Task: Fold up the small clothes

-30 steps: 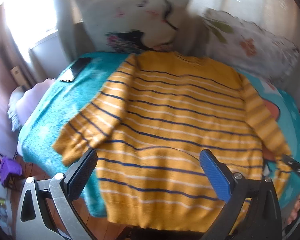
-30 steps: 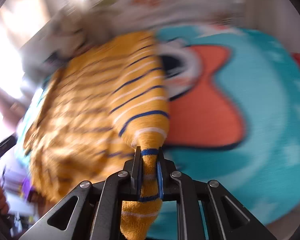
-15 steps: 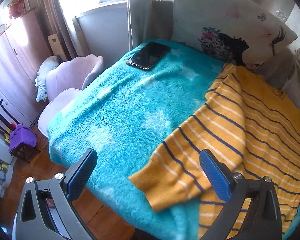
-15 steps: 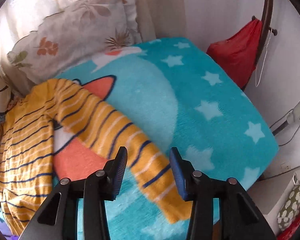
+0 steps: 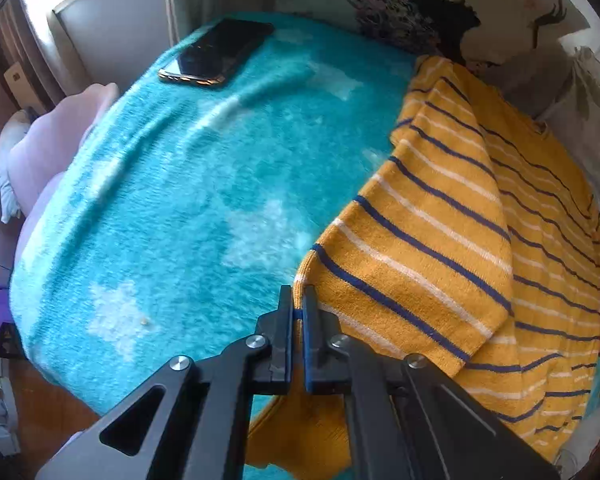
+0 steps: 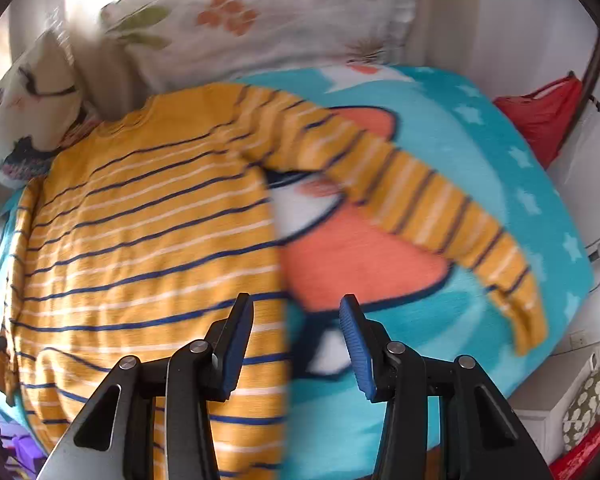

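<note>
Bedroom light falls on a bed under a teal blanket, pillows against the wall behind it, and we take the blanket as our landmark

On the blanket's middle lies the task's thing, a yellow striped sweater, spread flat with its neck toward the pillows. One sleeve reaches out across the blanket's orange patch toward its far side; the other sleeve lies angled beside the body, its cuff near the blanket's front edge. A phone rests at the blanket's back corner, well apart from the sweater

Our left gripper is clamped tight on the cuff of that near sleeve. Our right gripper hangs over the sweater's side edge, jaws about half apart with nothing between them

We judge the step to be sleeve folding: the left cuff is caught and the next move calls for lifting it and carrying it across the body, laying it flat without dragging the torso, while the right prepares for the outstretched sleeve

A second ago the left jaws stood wide over the sweater's hem and gripped nothing, while the right was pinching the other cuff; now those roles have swapped, and that sleeve lies released on the blanket
</note>
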Tool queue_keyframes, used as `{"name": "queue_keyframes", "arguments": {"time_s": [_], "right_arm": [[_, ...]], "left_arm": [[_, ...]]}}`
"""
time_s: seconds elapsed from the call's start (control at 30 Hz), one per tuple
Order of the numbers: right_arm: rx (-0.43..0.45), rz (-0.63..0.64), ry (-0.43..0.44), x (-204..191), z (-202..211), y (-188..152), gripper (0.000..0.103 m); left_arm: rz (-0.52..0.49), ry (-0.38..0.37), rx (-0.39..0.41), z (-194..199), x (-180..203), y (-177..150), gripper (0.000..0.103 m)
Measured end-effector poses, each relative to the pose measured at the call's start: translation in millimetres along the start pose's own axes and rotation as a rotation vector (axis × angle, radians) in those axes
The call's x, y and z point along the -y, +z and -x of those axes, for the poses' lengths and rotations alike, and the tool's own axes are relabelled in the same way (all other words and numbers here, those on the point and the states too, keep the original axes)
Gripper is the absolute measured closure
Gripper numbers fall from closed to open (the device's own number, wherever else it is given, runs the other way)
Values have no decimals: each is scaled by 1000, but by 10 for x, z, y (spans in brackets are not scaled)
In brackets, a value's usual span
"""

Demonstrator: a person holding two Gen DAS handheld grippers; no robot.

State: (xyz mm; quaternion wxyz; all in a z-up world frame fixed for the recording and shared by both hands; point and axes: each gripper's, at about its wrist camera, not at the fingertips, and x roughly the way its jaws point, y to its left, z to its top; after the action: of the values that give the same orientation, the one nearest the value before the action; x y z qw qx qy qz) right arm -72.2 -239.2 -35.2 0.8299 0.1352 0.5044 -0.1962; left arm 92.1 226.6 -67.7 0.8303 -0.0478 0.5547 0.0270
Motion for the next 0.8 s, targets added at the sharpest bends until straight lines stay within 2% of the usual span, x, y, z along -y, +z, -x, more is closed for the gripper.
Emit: {"name": "queue_keyframes", "arguments": {"time_s": [0.1, 0.17, 0.3, 0.37, 0.4, 0.5, 0.57, 0.63, 0.8], "right_arm": [[22, 26, -17, -219, 30, -1, 54], [23, 22, -21, -287, 36, -18, 54], [0, -33, -14, -242, 12, -94, 54], [-15, -69, -15, -166, -2, -161, 54], [-25, -86, -14, -110, -2, -204, 54], [-45, -119, 10, 46, 7, -314, 52], [-61, -125, 45, 127, 18, -391, 51], [-75, -117, 83, 179, 36, -473, 51], [-113, -56, 183, 253, 71, -664, 47]], "left_arm": [[39, 180, 73, 136, -414, 180, 99], [70, 282, 93, 183, -746, 300, 99], [137, 284, 118, 345, -1183, 332, 96], [132, 241, 133, 460, -1173, 236, 93], [127, 206, 131, 491, -1116, 182, 88], [101, 27, 87, 458, -737, -28, 63], [51, -87, 48, 439, -387, -217, 61], [-24, -163, 15, 421, -20, -388, 61], [-160, -298, -96, 322, 707, -825, 61]]}}
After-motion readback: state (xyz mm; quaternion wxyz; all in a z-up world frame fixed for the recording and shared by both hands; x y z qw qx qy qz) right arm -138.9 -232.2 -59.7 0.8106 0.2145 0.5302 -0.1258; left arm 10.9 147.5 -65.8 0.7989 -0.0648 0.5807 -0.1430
